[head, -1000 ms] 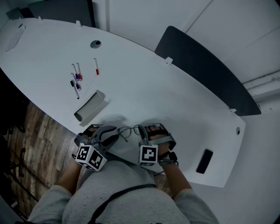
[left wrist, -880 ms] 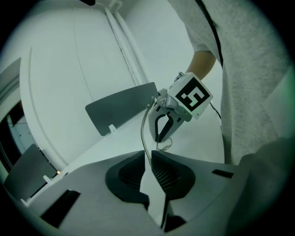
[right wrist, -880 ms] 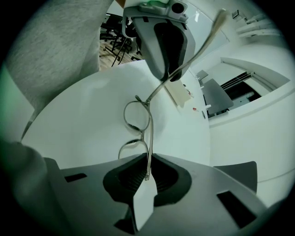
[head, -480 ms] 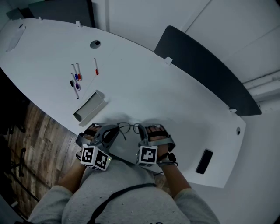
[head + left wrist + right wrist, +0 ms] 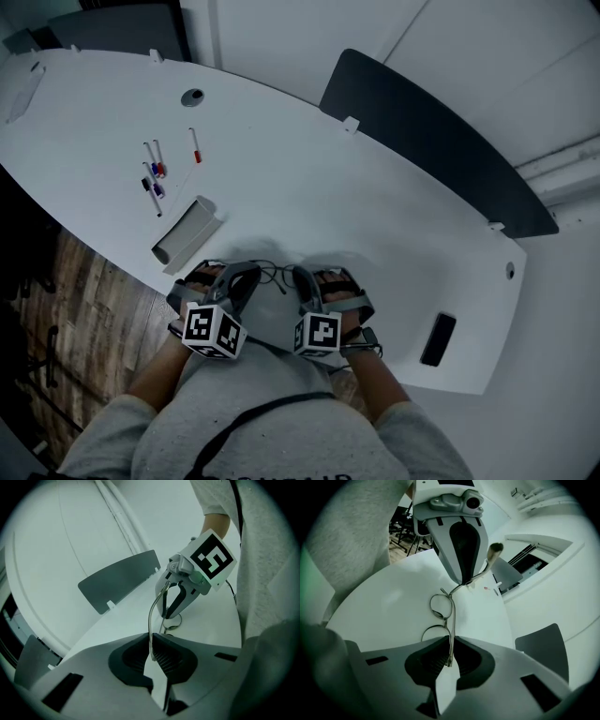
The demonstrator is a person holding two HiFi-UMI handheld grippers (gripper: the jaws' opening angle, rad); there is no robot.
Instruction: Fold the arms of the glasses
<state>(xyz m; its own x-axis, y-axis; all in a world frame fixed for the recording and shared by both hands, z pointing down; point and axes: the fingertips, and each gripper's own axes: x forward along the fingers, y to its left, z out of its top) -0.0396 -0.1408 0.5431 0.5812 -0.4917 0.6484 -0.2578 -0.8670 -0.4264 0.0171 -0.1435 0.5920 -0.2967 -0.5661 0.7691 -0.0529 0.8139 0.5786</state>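
Thin metal-framed glasses lie on the white table close to its near edge, between my two grippers. My left gripper is shut on one arm of the glasses, which curves up from its pads toward the lenses. In the left gripper view the right gripper stands just beyond. My right gripper is shut on the other arm, with both round lenses resting on the table ahead of it. Facing it, the left gripper pinches the far arm.
A grey open case lies to the left of the grippers. Several markers and a red pen are farther back left. A black flat object sits at the right near the edge. Dark chair backs stand behind the table.
My left gripper has moved rightward toward the right gripper and now covers the left end of the glasses. The right gripper has stayed where it was.
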